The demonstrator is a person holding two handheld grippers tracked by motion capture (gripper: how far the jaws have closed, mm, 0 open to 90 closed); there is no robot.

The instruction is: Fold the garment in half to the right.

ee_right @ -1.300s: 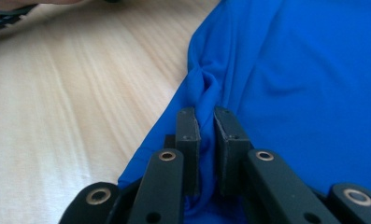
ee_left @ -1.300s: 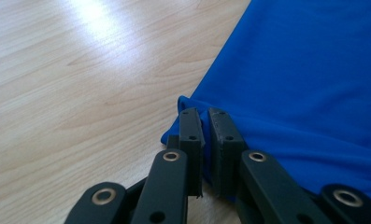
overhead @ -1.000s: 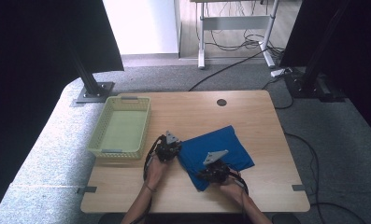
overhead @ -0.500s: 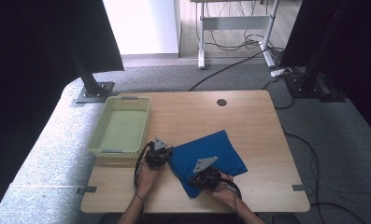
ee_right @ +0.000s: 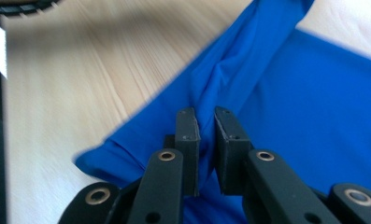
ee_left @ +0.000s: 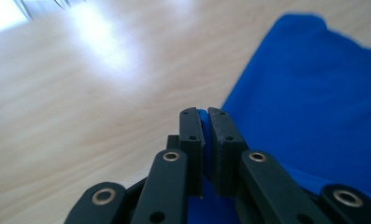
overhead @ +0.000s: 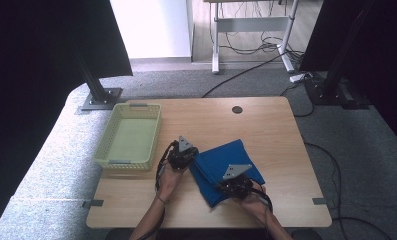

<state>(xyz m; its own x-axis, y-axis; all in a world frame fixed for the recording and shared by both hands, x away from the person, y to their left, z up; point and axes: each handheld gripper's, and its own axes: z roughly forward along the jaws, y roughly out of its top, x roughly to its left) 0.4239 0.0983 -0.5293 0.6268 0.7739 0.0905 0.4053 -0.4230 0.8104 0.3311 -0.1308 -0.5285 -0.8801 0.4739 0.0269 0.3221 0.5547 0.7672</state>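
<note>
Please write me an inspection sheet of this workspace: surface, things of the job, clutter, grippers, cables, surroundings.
Surface: wooden table, bare apart from the items below.
Job's things: blue cloth, folded, at the near middle of the table.
Clutter: empty yellow-green basket at the table's left.
Grippers: left gripper shut on the cloth's left edge; right gripper shut on a fold of the cloth.
Cables: several on the floor behind the table.
Surroundings: grey carpet, dark stands, white desk frame.

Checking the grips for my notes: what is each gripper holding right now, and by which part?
Both hold the blue cloth. The left gripper pinches its edge at the cloth's left side; the right gripper is shut on a raised fold near its front edge.
</note>
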